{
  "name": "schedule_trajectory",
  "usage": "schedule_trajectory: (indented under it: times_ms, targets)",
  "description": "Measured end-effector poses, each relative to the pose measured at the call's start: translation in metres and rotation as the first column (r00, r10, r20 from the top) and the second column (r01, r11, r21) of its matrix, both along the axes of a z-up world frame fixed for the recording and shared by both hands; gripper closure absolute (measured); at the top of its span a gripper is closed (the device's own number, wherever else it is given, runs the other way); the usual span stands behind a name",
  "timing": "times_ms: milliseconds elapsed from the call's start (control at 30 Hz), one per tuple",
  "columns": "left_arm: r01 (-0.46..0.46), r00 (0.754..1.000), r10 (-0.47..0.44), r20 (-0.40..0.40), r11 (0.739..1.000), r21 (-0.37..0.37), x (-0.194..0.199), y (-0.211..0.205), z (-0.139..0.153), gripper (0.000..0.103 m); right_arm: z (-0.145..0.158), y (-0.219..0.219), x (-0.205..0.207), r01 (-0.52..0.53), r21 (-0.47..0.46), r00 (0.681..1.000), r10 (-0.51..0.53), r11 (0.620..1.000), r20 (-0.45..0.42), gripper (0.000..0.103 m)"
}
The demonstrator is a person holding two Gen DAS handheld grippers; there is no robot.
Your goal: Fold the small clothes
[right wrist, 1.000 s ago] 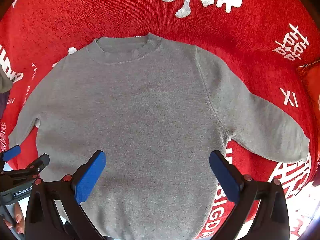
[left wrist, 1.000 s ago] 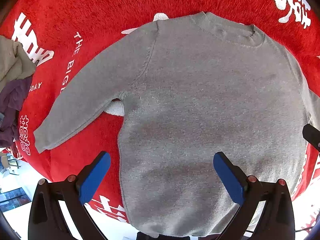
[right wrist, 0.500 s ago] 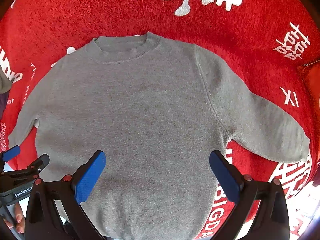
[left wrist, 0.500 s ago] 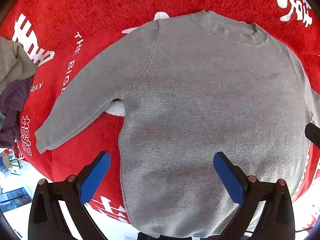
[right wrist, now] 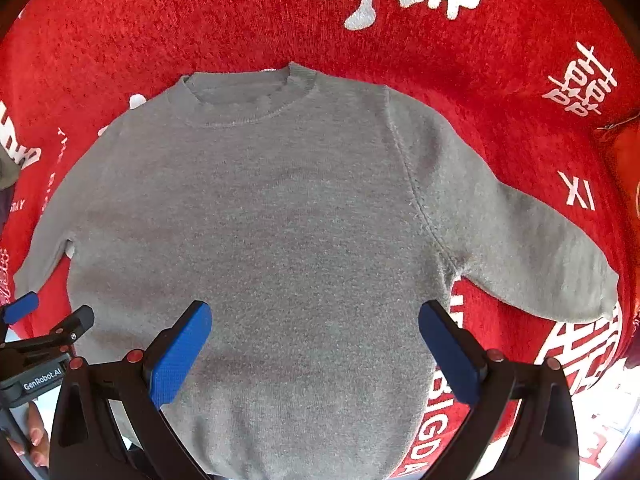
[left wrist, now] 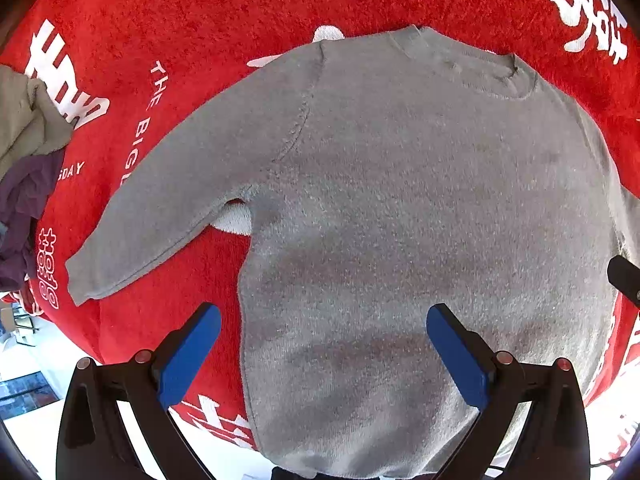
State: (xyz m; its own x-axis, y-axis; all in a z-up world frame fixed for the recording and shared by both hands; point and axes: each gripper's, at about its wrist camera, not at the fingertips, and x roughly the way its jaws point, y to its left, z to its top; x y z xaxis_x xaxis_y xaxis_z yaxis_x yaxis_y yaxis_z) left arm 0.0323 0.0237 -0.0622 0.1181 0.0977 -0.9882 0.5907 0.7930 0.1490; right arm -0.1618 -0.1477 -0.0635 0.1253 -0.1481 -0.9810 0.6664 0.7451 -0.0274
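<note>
A small grey knitted sweater (right wrist: 280,220) lies flat on a red plush cloth (right wrist: 460,60) printed "THE BIG DAY" and "XI". Both hand-held grippers, left (left wrist: 323,350) labelled "GenRobot.AI" and right (right wrist: 315,346), hover released above its hem, unchanged from earlier.

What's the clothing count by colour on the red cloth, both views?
Grey: 1, the sweater, spread flat.
Olive: 1, a crumpled garment at the left edge.
Purple: 1, a crumpled garment just below it.
Total: 3. More may lie out of view.
</note>
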Motion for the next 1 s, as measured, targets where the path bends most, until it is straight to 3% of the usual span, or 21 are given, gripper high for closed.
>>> schedule_trajectory:
  times_ms: [1000]
  targets:
    - [-0.045, 0.999, 0.043, -0.019, 0.995, -0.084, 0.014, 0.02, 0.005, 0.0, 0.006, 0.017, 0.013, -0.033, -0.04, 0.999, 0.032, 0.999, -0.016, 0.0]
